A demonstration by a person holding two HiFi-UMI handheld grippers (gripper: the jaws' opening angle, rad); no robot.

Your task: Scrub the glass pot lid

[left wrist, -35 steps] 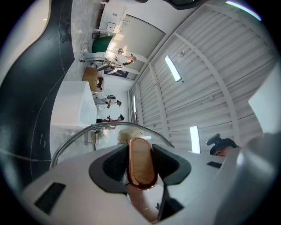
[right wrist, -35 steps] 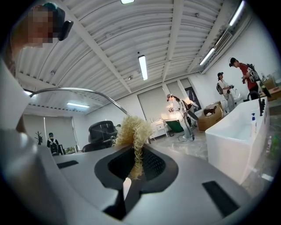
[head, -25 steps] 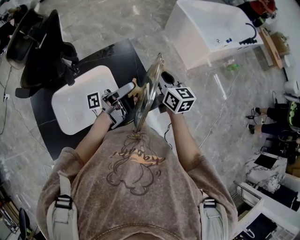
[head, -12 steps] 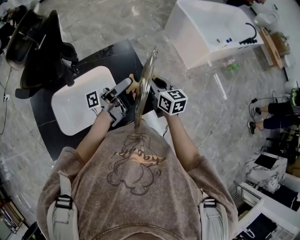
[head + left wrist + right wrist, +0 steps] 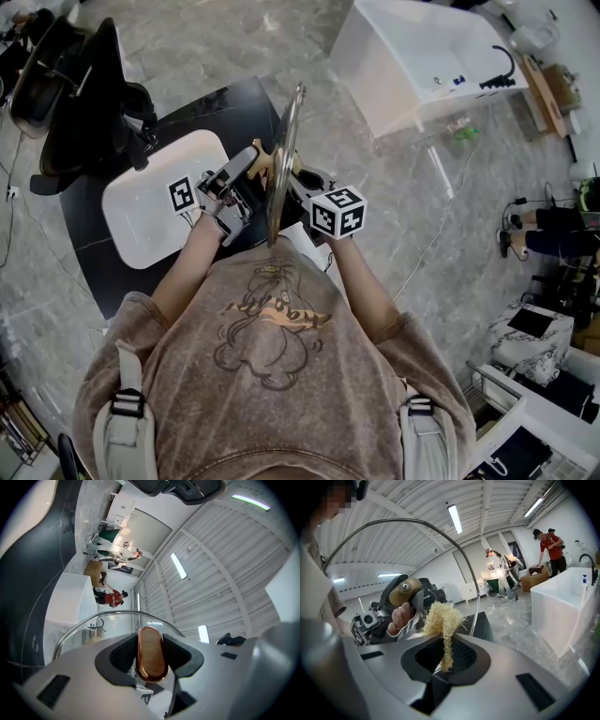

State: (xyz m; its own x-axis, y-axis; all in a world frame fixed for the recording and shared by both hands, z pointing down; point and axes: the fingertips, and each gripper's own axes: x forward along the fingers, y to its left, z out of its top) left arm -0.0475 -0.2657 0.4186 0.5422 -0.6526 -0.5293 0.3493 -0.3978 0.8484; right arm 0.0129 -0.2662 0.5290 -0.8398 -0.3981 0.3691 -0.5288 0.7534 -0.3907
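While my left tongs (image 5: 150,660) clamp the knob (image 5: 151,641), my right tongs (image 5: 447,657) pinch a scrubber (image 5: 440,618).
Overhead, the glass lid (image 5: 285,159) shows only edge-on.

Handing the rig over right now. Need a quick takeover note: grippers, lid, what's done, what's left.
Left gripper: shut on the lid knob, glass lid held on edge.
Right gripper: shut on the fibre scrubber, its tuft up at the glass; contact unclear.
Done: lid and scrubber both gripped. How clean the glass is can't be judged.
Left: likely scrub the glass, then set the lid down.
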